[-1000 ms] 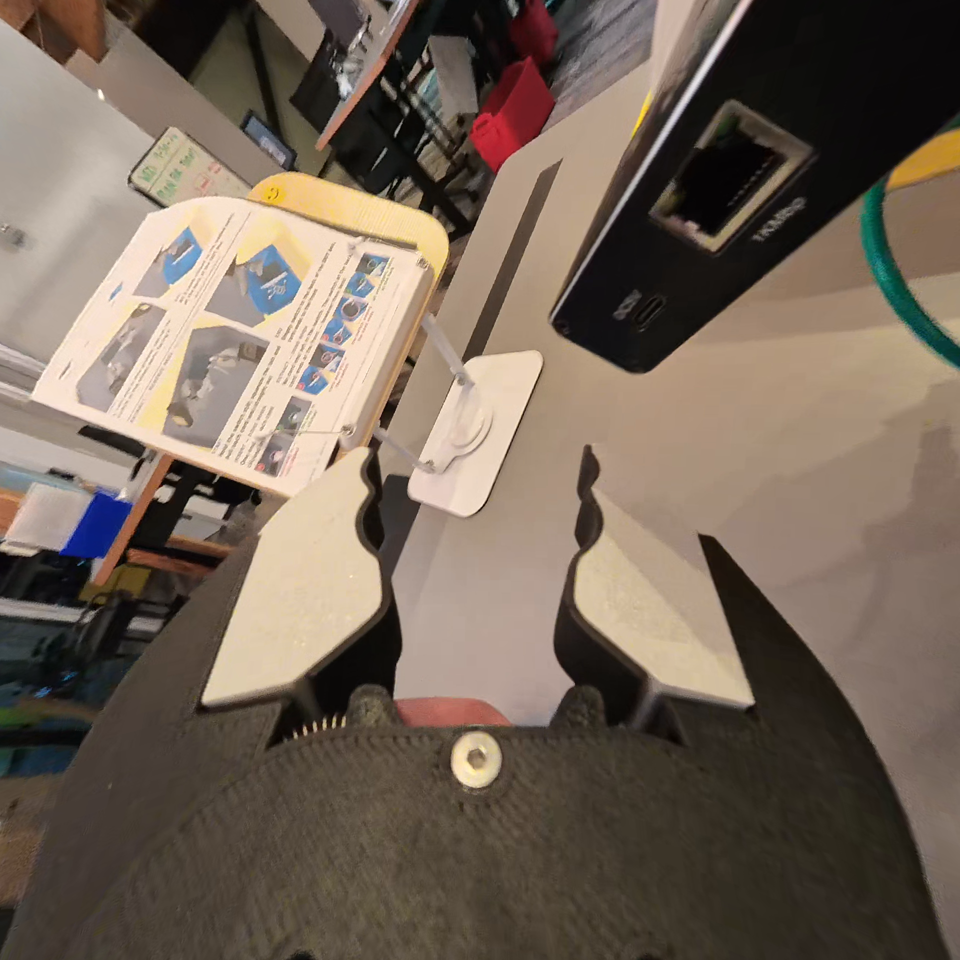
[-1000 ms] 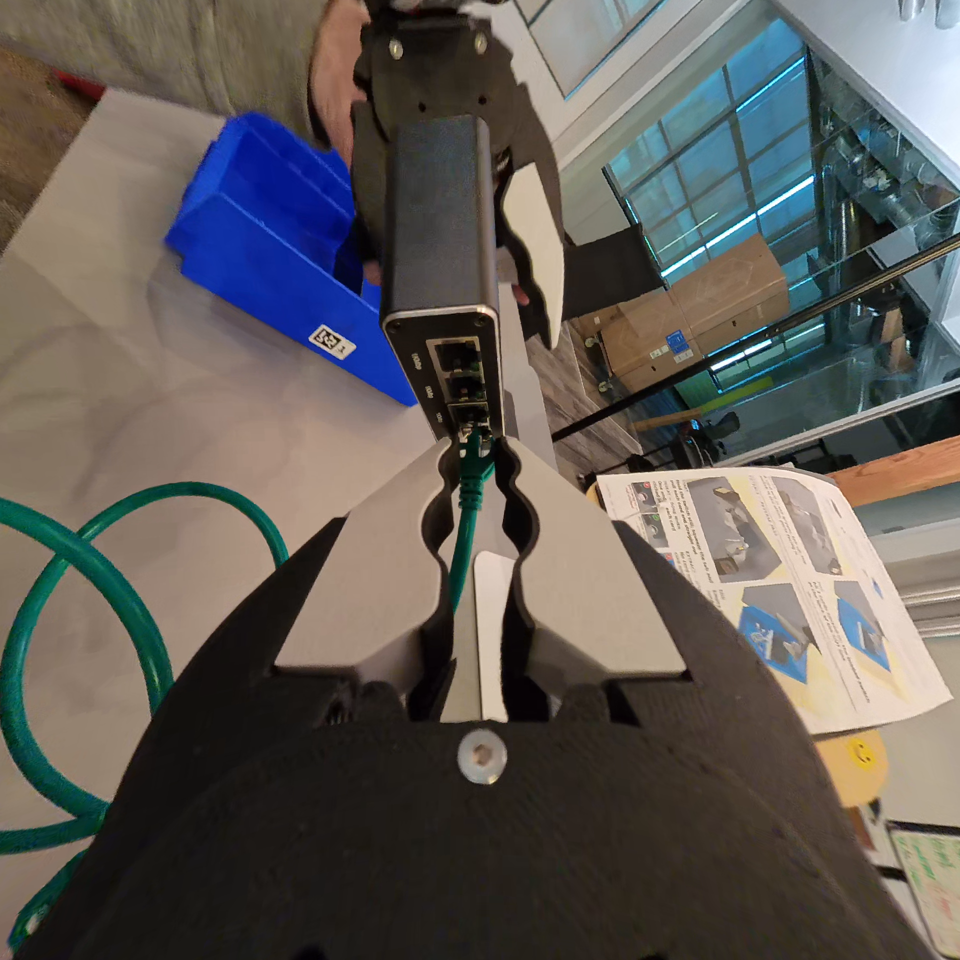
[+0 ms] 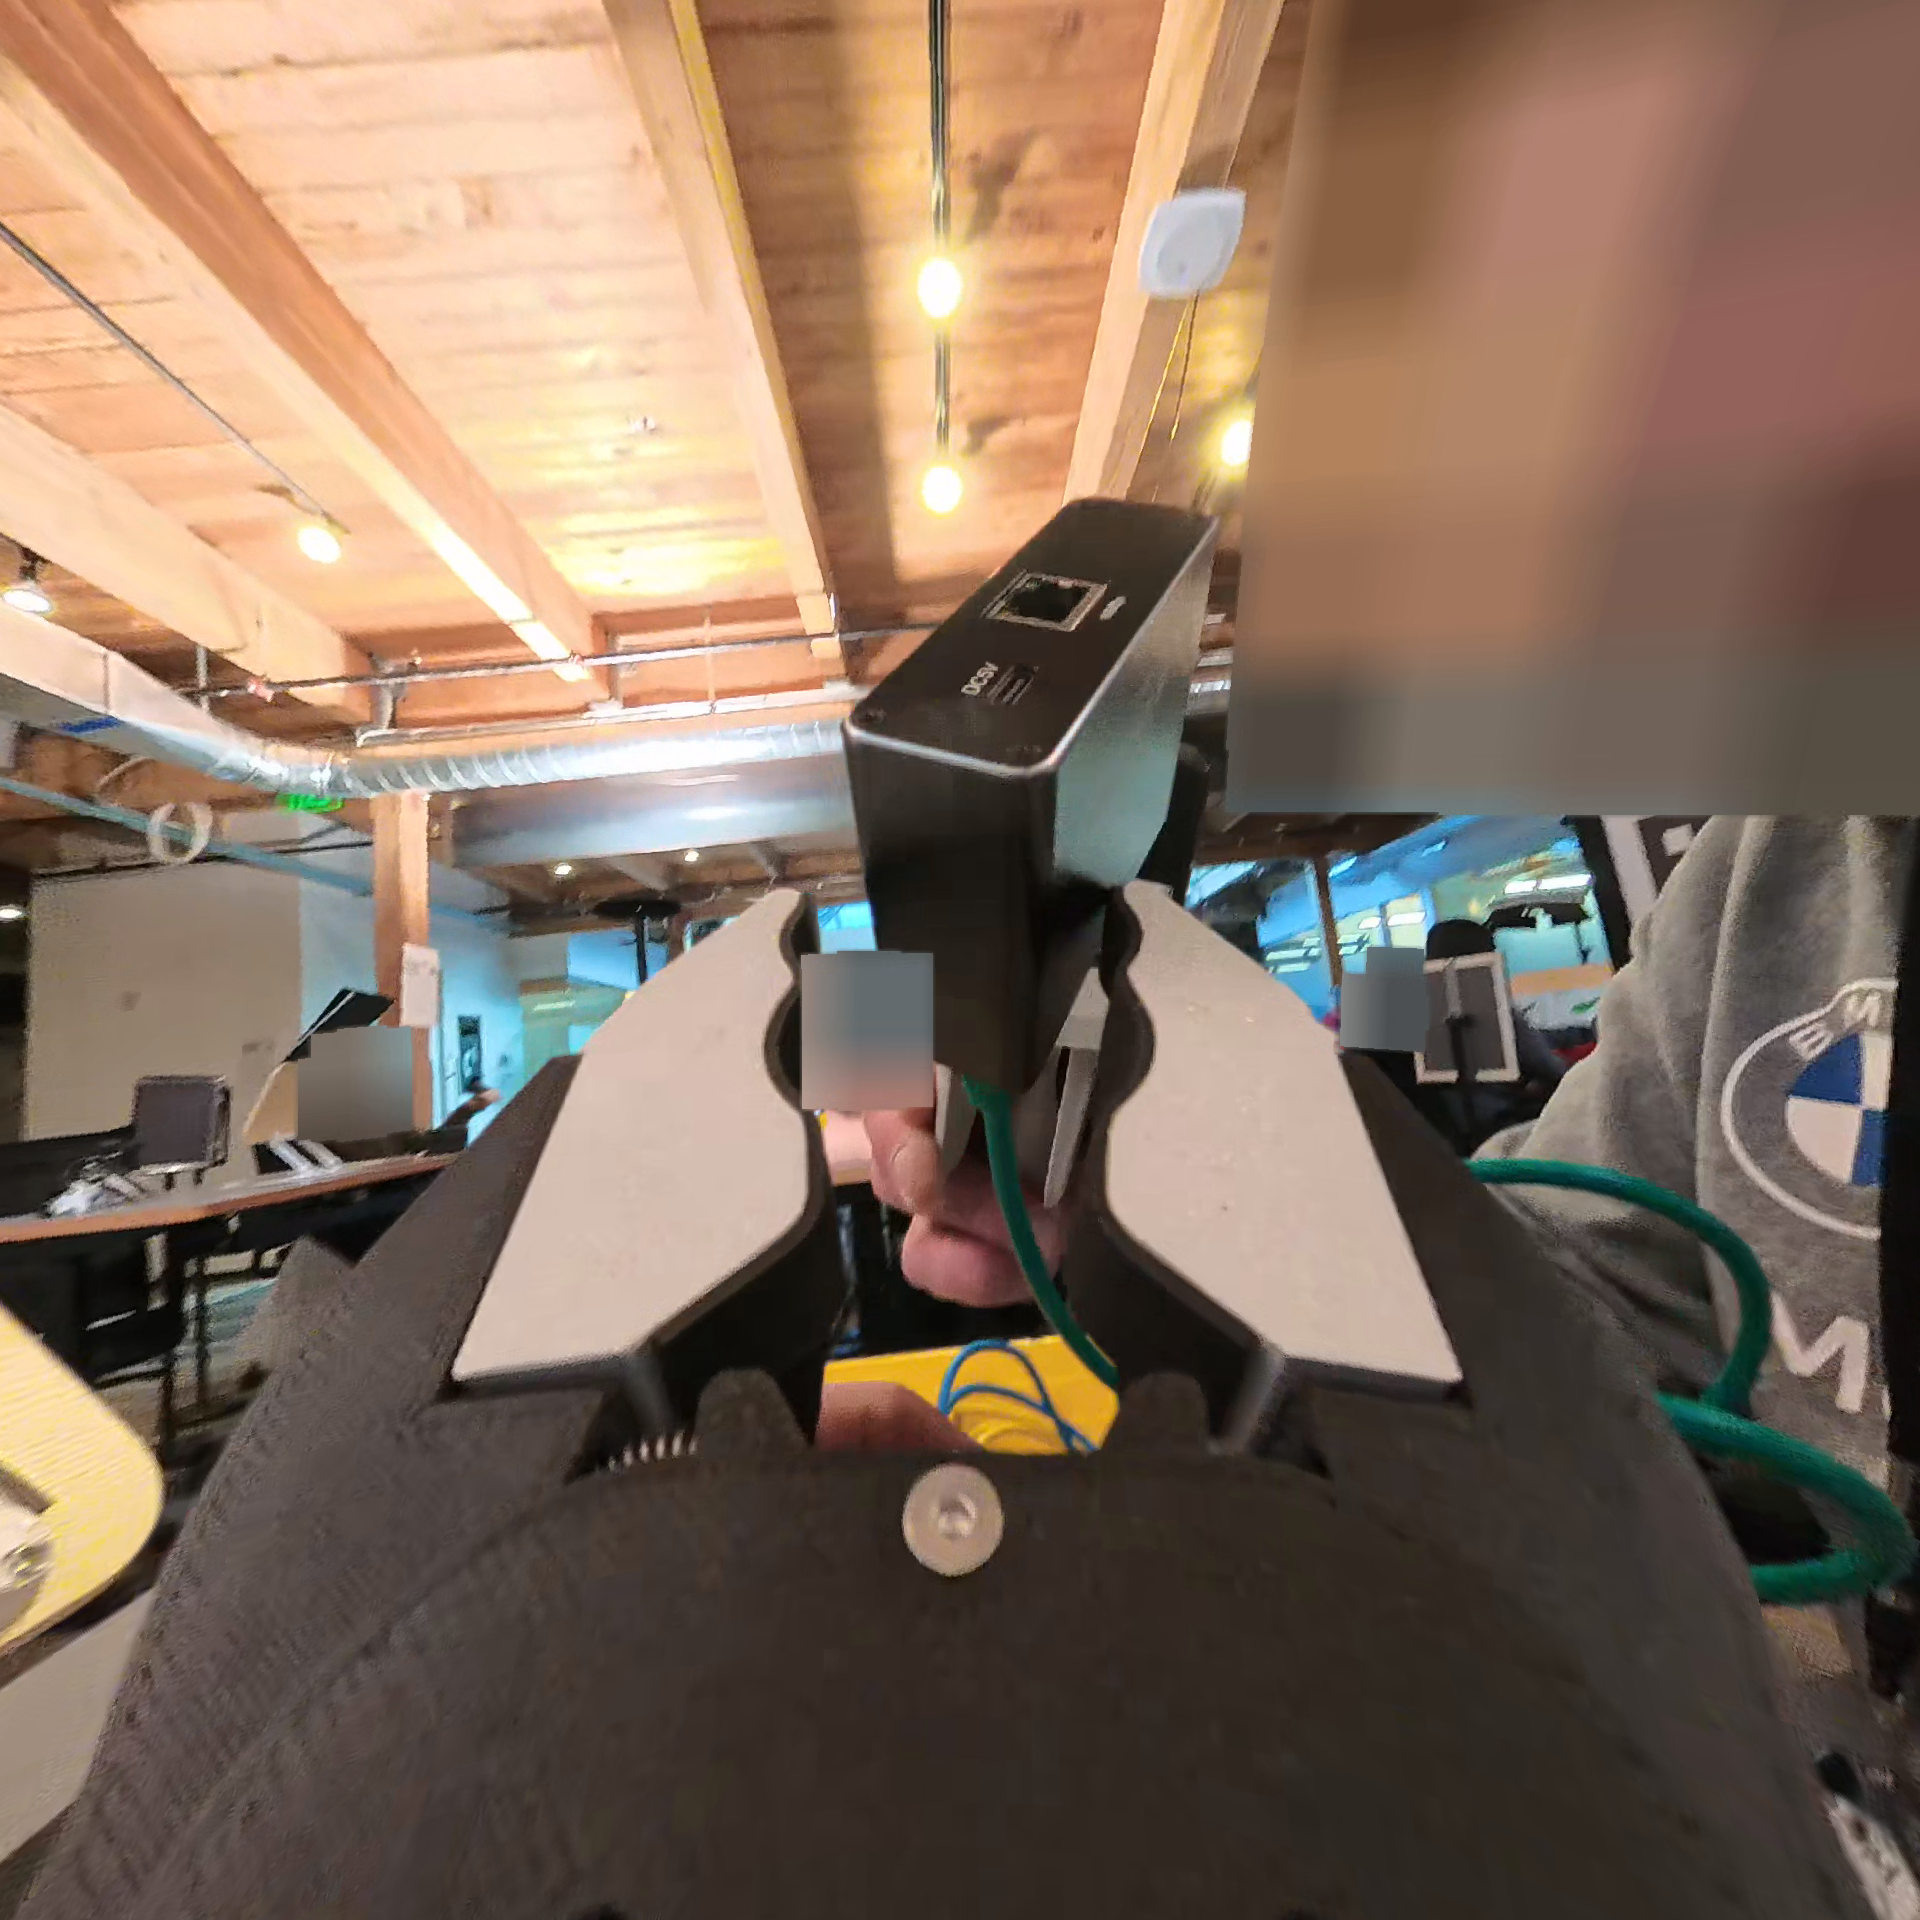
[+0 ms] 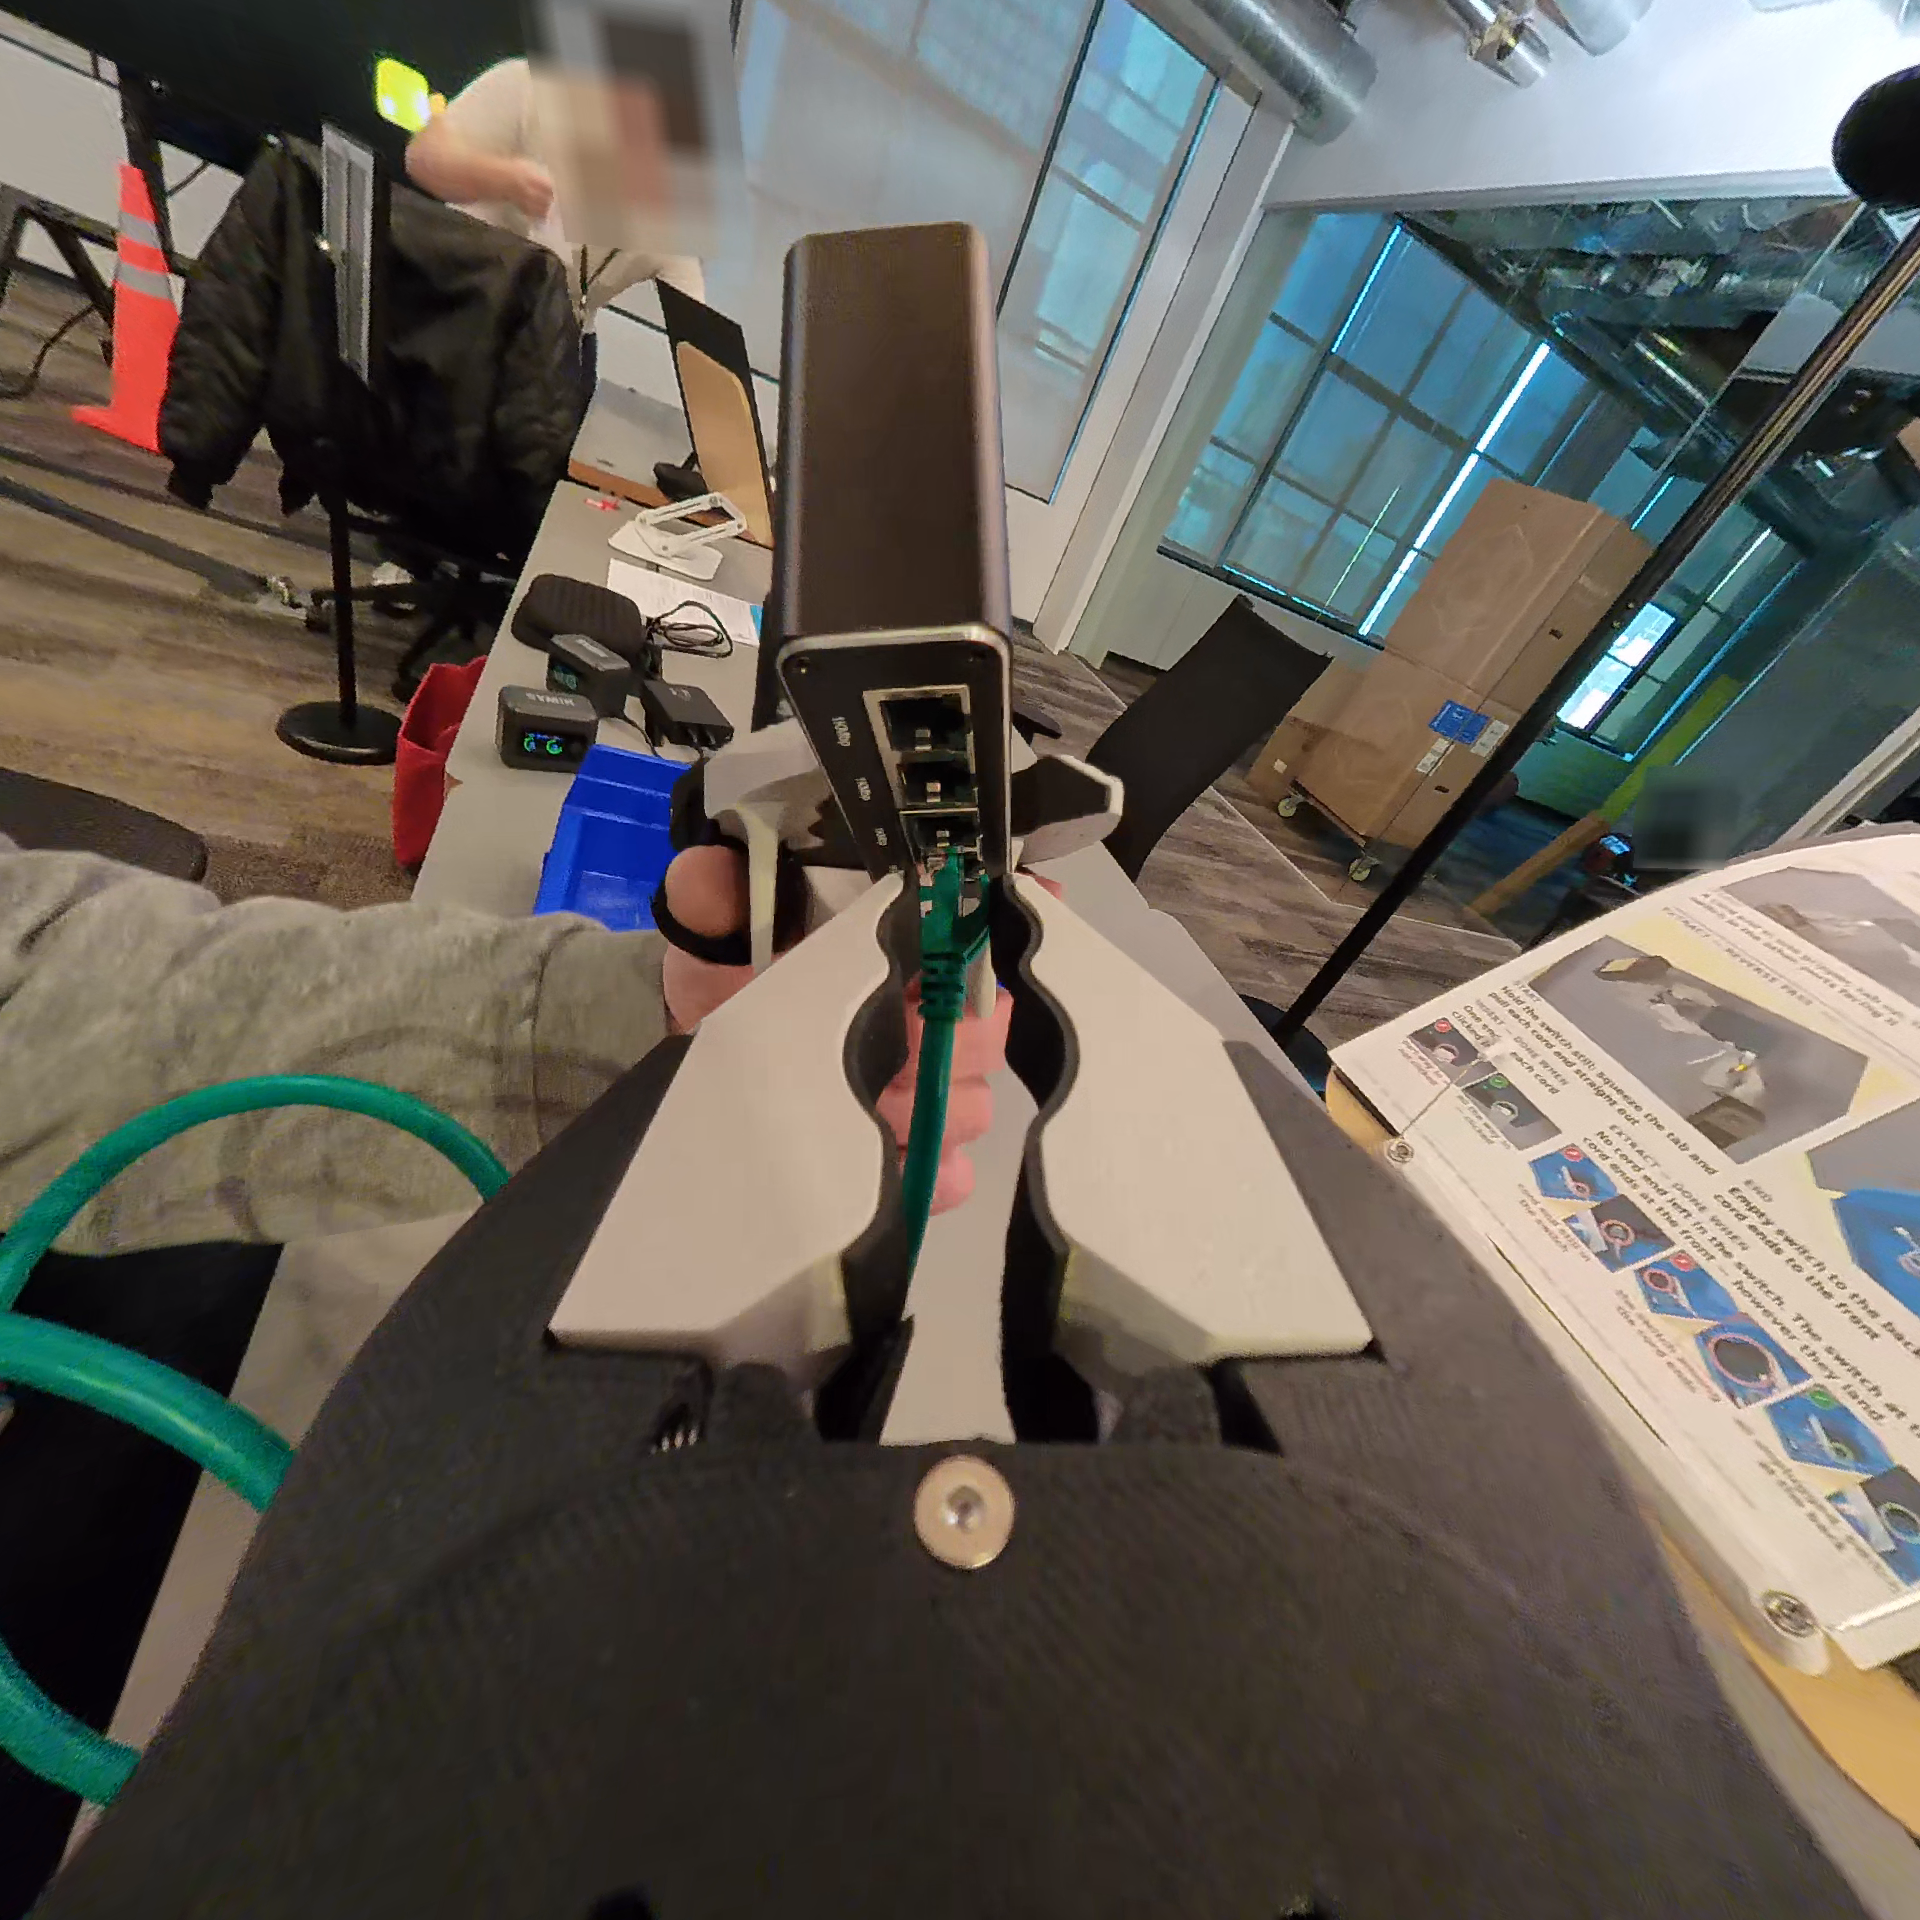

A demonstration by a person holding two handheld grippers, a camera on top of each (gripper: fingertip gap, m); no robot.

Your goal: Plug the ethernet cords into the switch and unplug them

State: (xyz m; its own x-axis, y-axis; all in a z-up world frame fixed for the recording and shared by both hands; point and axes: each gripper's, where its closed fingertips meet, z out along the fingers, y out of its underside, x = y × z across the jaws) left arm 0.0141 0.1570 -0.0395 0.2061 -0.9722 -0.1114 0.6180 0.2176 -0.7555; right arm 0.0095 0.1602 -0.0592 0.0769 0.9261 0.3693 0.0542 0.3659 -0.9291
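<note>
— Found the switch (image 4: 894,447) where?

— Spotted it centre frame, off the counter (image 4: 478,831), long body running away towards the top, port face turned to the right gripper (image 4: 948,904). Clamped on both sides by the left gripper (image 4: 920,790), jaws closed onto the casing near the port end.

— And noted what at the right jaws?

— Nearly closed, pinching the plug (image 4: 943,920) of the green ethernet cord (image 4: 928,1122), with that plug in the lowest port (image 4: 940,831) of three. Counted two empty ports above.

— Judged the step how?

— Could not tell seating from pulling. Either way, best to hold the plug in line with the port and travel straight along the casing, no twisting. For release, probably needed the tab squeezed first. Needed a firm left grip against the push or pull.

— Read the poses how?

— Saw a grey sleeve (image 4: 312,1039) entering from the left edge, hand (image 4: 707,914) wrapped round the left gripper's handle just below the switch. Found the right gripper aimed forward, square at the port face, cord looping off at lower left.
</note>
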